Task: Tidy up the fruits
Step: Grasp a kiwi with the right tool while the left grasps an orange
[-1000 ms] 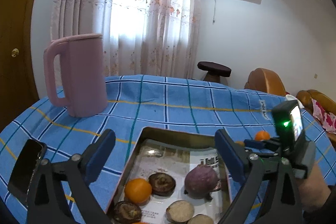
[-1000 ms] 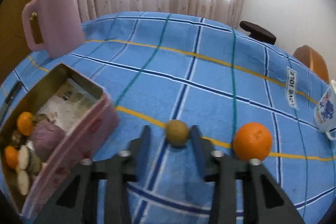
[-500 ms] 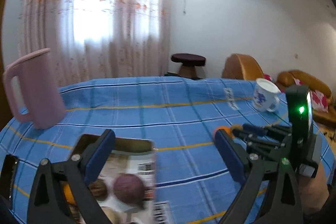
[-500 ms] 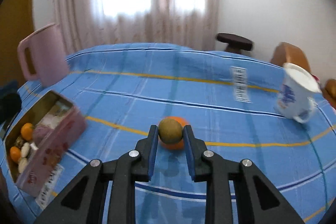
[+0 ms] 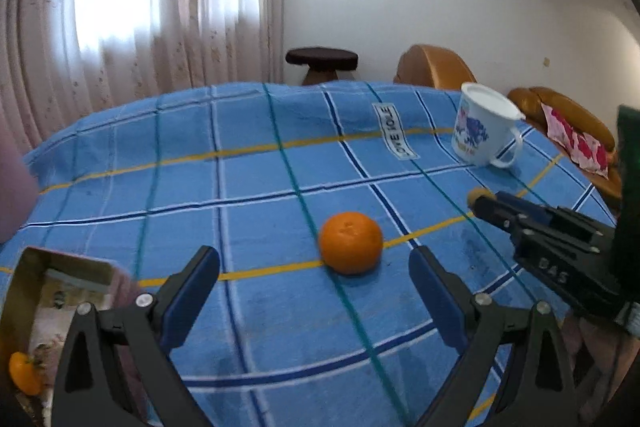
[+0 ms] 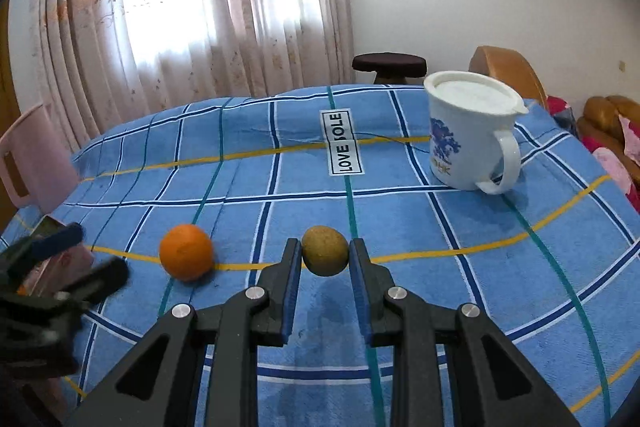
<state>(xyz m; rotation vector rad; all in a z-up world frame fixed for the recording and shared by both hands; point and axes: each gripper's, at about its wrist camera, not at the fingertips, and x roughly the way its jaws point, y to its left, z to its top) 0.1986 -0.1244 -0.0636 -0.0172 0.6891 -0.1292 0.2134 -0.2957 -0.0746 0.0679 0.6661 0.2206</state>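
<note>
Right wrist view: the right gripper (image 6: pixel 325 259) is clenched on a brown-green fruit (image 6: pixel 324 255), held off the blue checked tablecloth (image 6: pixel 400 223); an orange (image 6: pixel 186 257) sits to its left, a white mug (image 6: pixel 468 135) well ahead to its right; left wrist view: the left gripper (image 5: pixel 314 275) is spread wide, empty, with the same orange (image 5: pixel 351 242) just ahead between its fingertips; the pink tin (image 5: pixel 60 291) of fruit lies at its lower left; judged best practice: centre the blue pads either side of the orange's widest girth, close gently so it cannot roll, and carry both fruits across to the tin.
</note>
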